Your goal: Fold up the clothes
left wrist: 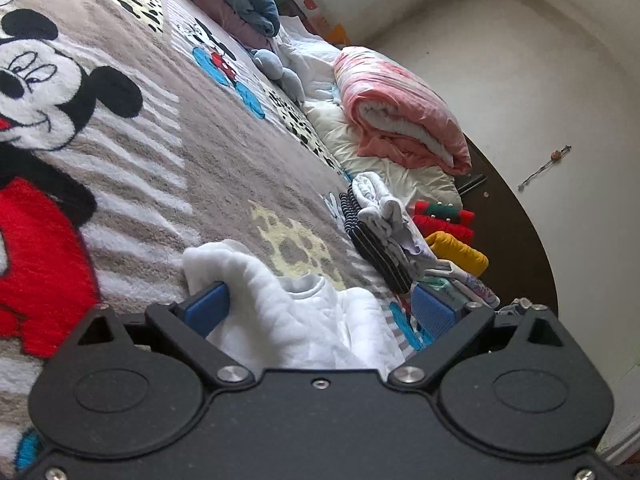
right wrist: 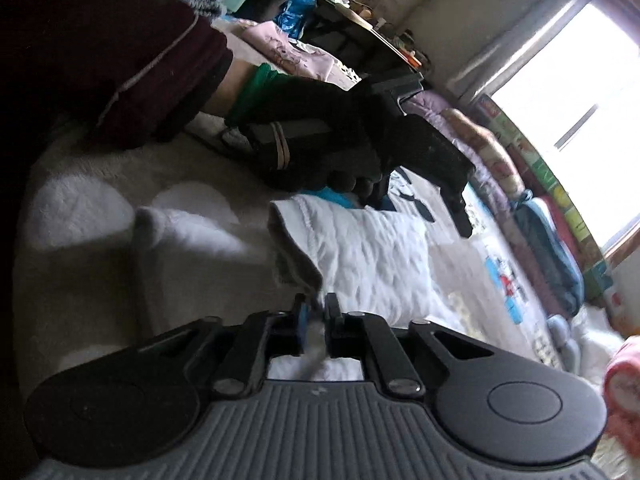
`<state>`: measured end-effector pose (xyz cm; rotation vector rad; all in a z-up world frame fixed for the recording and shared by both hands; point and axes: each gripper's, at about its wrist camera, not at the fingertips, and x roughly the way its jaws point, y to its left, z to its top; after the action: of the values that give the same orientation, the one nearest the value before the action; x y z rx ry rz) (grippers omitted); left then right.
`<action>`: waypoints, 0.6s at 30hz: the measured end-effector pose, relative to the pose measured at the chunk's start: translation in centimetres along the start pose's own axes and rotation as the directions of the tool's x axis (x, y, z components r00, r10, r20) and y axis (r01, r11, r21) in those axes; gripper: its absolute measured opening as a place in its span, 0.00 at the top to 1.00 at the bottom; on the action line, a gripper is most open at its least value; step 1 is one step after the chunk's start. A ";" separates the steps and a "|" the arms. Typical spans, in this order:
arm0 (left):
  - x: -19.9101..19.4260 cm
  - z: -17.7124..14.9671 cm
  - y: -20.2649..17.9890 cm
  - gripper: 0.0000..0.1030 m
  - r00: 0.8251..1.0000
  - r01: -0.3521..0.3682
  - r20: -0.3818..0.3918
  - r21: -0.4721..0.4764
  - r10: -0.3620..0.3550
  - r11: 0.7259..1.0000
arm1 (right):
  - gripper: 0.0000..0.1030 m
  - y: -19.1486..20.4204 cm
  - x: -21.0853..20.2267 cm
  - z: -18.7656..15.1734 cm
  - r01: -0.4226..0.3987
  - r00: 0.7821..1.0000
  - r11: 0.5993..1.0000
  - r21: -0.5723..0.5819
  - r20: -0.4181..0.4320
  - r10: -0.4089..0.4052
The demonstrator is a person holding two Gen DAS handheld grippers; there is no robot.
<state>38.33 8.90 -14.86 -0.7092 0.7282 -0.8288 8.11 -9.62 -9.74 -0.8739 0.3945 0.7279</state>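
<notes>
The white quilted fleece garment (left wrist: 288,320) lies on the cartoon-mouse plush blanket (left wrist: 160,168). The left gripper (left wrist: 320,308) hovers over it, jaws spread wide; the right gripper (right wrist: 314,320) has its jaws pinched shut on a fabric edge. To fold cleanly, the left should probably clamp a matching edge first. Only the right wrist view shows the gloved hand (right wrist: 320,148); only the left shows the stack of folded clothes (left wrist: 400,232) at far right.

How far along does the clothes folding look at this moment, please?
Done: a stack of folded clothes sits at the edge of the bed. In hand: the white quilted garment lies rumpled on the blanket; the right tool is shut on its edge, while the left tool is open around it, not yet gripping. Left: this garment is not yet folded or stacked.
</notes>
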 end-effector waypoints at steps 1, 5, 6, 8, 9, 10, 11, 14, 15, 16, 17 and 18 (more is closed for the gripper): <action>0.0 0.0 0.0 0.05 1.000 -0.002 0.000 0.002 0.002 1.000 | 0.88 -0.2 -0.3 0.0 -0.013 1.000 1.000 0.025 0.000 0.013; 0.1 -0.1 -0.1 0.05 1.000 -0.010 -0.002 0.009 0.010 1.000 | 0.88 -1.5 -2.6 0.4 -0.034 0.999 0.984 0.177 0.035 0.028; 0.1 -0.2 -0.1 0.05 1.000 -0.012 -0.003 0.011 0.013 1.000 | 0.88 -1.5 -3.2 0.9 -0.044 0.998 0.979 0.199 0.061 0.032; 0.1 -0.2 -0.1 0.05 1.000 -0.017 -0.004 0.015 0.017 1.000 | 0.88 -1.2 -4.5 2.1 -0.070 0.992 0.971 0.231 0.119 0.043; 0.1 -0.2 -0.1 0.05 1.000 -0.019 -0.004 0.017 0.019 1.000 | 0.88 -0.8 -4.9 2.9 -0.095 0.987 0.967 0.236 0.148 0.060; 0.2 -0.3 -0.1 0.05 1.000 -0.021 -0.005 0.019 0.021 1.000 | 0.87 -0.2 -5.1 3.5 -0.122 0.982 0.963 0.239 0.170 0.082; 0.2 -0.3 -0.1 0.05 1.000 -0.023 -0.005 0.021 0.023 1.000 | 0.84 0.4 -4.9 4.1 -0.148 0.978 0.959 0.243 0.183 0.105; 0.3 -0.4 -0.3 0.05 0.999 -0.035 -0.005 0.031 0.035 0.999 | 0.79 1.9 -1.8 4.7 -0.197 0.978 0.945 0.263 0.123 0.169; 0.3 -0.5 -0.4 0.05 0.999 -0.039 -0.005 0.035 0.040 0.999 | 0.79 2.2 -0.2 4.1 -0.183 0.983 0.945 0.272 0.054 0.175; 0.3 -0.5 -0.4 0.05 0.999 -0.044 -0.005 0.039 0.044 0.998 | 0.79 1.8 0.4 3.1 -0.187 0.982 0.926 0.328 0.039 0.185; 0.3 -0.6 -0.5 0.05 0.999 -0.049 -0.005 0.043 0.049 0.998 | 0.79 1.2 0.5 2.0 -0.197 0.980 0.896 0.397 0.044 0.196; 0.3 -0.6 -0.5 0.05 0.999 -0.054 -0.005 0.046 0.054 0.997 | 0.79 0.6 0.7 0.9 -0.206 0.977 0.861 0.465 0.051 0.206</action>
<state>37.79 8.20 -14.87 -0.6433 0.7289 -0.7965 8.20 -8.38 -9.96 -0.3748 0.6422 0.7848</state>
